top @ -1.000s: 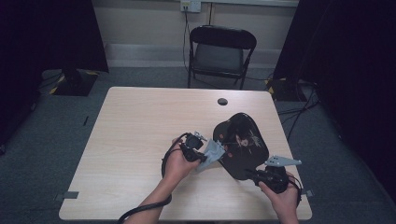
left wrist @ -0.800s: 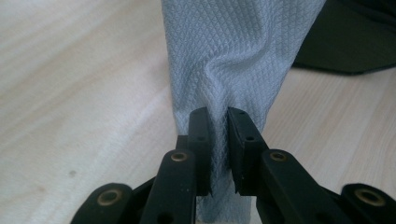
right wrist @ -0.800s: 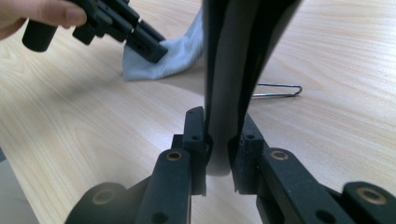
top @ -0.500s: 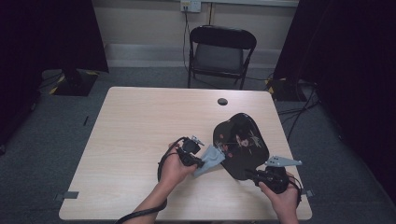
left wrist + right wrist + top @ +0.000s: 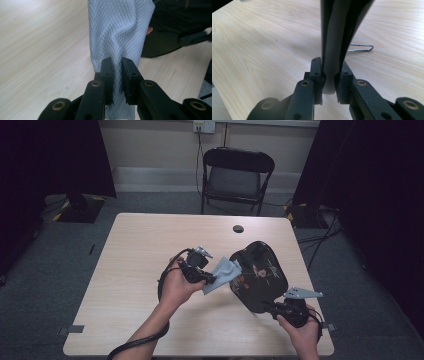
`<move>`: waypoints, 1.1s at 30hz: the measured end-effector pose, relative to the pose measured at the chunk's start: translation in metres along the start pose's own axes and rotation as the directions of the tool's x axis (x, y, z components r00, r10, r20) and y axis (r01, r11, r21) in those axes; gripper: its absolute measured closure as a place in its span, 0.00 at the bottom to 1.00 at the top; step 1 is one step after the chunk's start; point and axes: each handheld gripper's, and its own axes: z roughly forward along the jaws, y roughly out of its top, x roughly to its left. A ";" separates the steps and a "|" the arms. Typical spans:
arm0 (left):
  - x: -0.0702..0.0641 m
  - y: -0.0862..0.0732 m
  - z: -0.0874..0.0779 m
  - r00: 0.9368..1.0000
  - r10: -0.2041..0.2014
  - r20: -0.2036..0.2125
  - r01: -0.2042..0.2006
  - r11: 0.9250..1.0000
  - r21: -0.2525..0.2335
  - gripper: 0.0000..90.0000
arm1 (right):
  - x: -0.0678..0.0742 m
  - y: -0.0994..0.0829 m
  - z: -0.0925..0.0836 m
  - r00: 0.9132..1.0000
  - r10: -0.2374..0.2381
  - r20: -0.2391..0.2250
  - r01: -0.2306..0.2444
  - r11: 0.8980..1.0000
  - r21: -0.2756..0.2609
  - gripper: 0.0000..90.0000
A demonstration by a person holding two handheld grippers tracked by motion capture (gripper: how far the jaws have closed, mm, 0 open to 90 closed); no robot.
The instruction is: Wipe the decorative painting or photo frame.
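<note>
A black lacquered tray (image 5: 260, 275) with a faint floral pattern is held tilted above the table's right side. My right gripper (image 5: 272, 309) is shut on its near rim; in the right gripper view the tray's edge (image 5: 337, 30) stands upright between my right gripper's (image 5: 329, 68) jaws. My left gripper (image 5: 212, 279) is shut on a pale grey waffle-weave cloth (image 5: 222, 272), whose far end lies against the tray's left edge. In the left gripper view the cloth (image 5: 120, 30) hangs pinched in my left gripper (image 5: 117, 68), with the dark tray (image 5: 172, 27) behind it.
The light wooden table (image 5: 140, 250) carries a small black round object (image 5: 238, 228) near its far edge. A bent metal wire (image 5: 362, 47) lies on the wood behind the tray. A black folding chair (image 5: 237, 175) stands beyond the table.
My left hand has lifted the cloth higher and slightly leftward along the tray's left edge. The right hand and the tray have stayed still.
</note>
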 end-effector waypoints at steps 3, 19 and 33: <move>-0.003 0.012 -0.008 1.000 0.014 0.004 -0.014 1.000 -0.008 0.90 | 0.001 0.001 0.000 1.000 -0.002 0.002 0.002 1.000 0.004 0.88; -0.017 0.041 0.009 0.999 0.049 0.010 -0.049 0.999 -0.019 0.90 | 0.001 0.002 0.001 1.000 -0.007 0.006 0.007 1.000 0.008 0.88; -0.011 0.004 0.055 1.000 0.014 0.006 -0.015 0.999 0.048 0.90 | 0.001 0.001 0.001 1.000 -0.009 0.004 0.009 1.000 0.006 0.88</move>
